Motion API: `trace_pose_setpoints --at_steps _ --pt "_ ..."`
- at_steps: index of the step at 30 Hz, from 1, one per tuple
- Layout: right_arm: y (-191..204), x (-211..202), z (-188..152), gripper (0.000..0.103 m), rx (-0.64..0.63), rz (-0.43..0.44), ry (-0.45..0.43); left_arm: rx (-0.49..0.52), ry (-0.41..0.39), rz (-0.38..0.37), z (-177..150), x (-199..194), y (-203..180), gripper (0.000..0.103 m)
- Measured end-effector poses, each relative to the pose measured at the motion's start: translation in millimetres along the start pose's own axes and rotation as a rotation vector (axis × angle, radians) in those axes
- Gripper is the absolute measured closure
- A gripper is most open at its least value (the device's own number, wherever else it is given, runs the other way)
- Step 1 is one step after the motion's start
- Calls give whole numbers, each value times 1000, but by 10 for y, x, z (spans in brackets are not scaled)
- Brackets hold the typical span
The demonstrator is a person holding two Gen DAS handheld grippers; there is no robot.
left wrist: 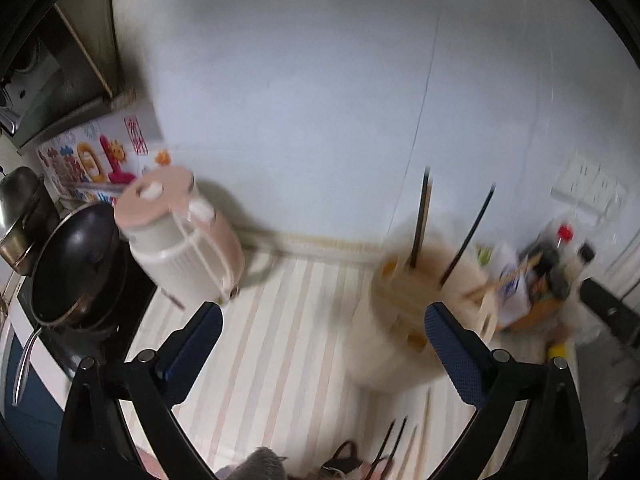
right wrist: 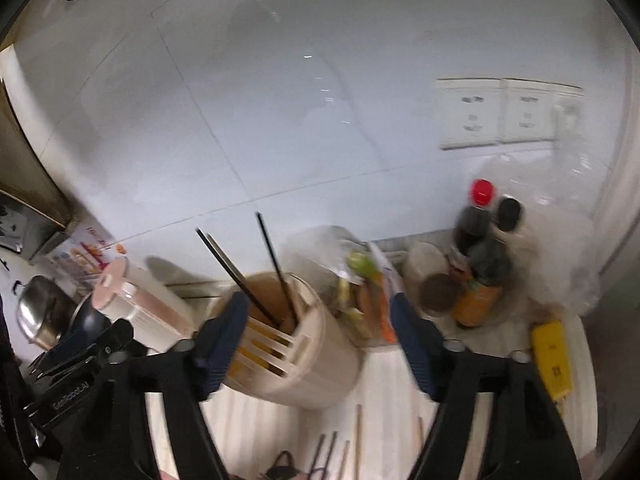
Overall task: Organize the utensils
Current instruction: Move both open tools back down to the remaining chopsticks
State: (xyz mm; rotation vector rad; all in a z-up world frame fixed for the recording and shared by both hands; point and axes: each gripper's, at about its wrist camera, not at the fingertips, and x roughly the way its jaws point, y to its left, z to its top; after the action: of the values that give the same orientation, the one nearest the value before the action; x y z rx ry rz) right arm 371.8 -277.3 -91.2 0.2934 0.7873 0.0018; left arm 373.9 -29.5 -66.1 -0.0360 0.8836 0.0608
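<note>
A: Are both grippers spread wide?

B: Yes. The left gripper (left wrist: 324, 336) and right gripper (right wrist: 320, 332) hold nothing.

A: The utensil holder (right wrist: 296, 356)?

B: Between the right gripper's fingers, black chopsticks (right wrist: 276, 272) upright inside; loose chopsticks (right wrist: 358, 436) lie nearer on the table (left wrist: 280, 340).

Utensil holder (left wrist: 404, 320) smeared by motion blur in the left wrist view; slot contents indistinct. Loose chopsticks (right wrist: 328, 454) on the counter cut off by the lower edge. Bottle (right wrist: 478, 256) labels unreadable. Bagged items (right wrist: 368, 300) behind the holder unidentifiable
</note>
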Motion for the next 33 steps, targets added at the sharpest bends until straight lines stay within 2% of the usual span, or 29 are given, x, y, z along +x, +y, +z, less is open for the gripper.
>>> trace_pose_setpoints --at_steps 3,7,9,10,11,13,14,15,17,20,22,23,24,26,27,29,33 --pt "-190 47 -277 18 25 -59 37 42 58 25 -299 188 0 0" --pt "-502 220 -679 18 77 -100 149 100 149 55 -738 427 -108 0" --pt "-618 340 -901 35 92 -120 215 122 207 48 -973 579 -155 0" --pt "-671 415 -1024 57 94 -131 255 136 236 39 -1092 663 -194 0" --pt "-728 515 -1153 70 96 -135 306 152 262 31 -1207 739 -234 1" --pt "-816 639 -1385 79 105 -151 366 189 342 -8 -1450 949 -340 4" --pt "-844 686 -1459 83 106 -159 386 201 368 -21 -1519 1010 -375 14" --pt "-866 724 -1531 83 108 -163 402 219 411 -39 -1636 1106 -430 29" --pt "-913 801 -1668 83 115 -179 437 247 478 -68 -1803 1253 -515 40" --pt "-982 894 -1834 83 125 -192 479 271 550 -107 -1986 1407 -620 43" --pt "-1021 937 -1904 83 129 -200 496 294 565 -117 -2051 1450 -688 43" --pt "-1035 965 -1934 83 132 -207 506 309 572 -110 -2079 1478 -715 48" --pt "-1039 1004 -1945 83 135 -209 513 321 577 -112 -2109 1504 -741 62" --pt "-1026 1044 -1986 83 140 -208 533 331 588 -124 -2163 1542 -767 76" --pt "-1029 1069 -1992 83 140 -207 539 333 571 -118 -2165 1528 -767 94" --pt "-996 1109 -2029 83 135 -198 557 332 560 -102 -2144 1529 -731 99" --pt "-866 1230 -2101 83 124 -156 596 237 552 -22 -2024 1588 -365 99"
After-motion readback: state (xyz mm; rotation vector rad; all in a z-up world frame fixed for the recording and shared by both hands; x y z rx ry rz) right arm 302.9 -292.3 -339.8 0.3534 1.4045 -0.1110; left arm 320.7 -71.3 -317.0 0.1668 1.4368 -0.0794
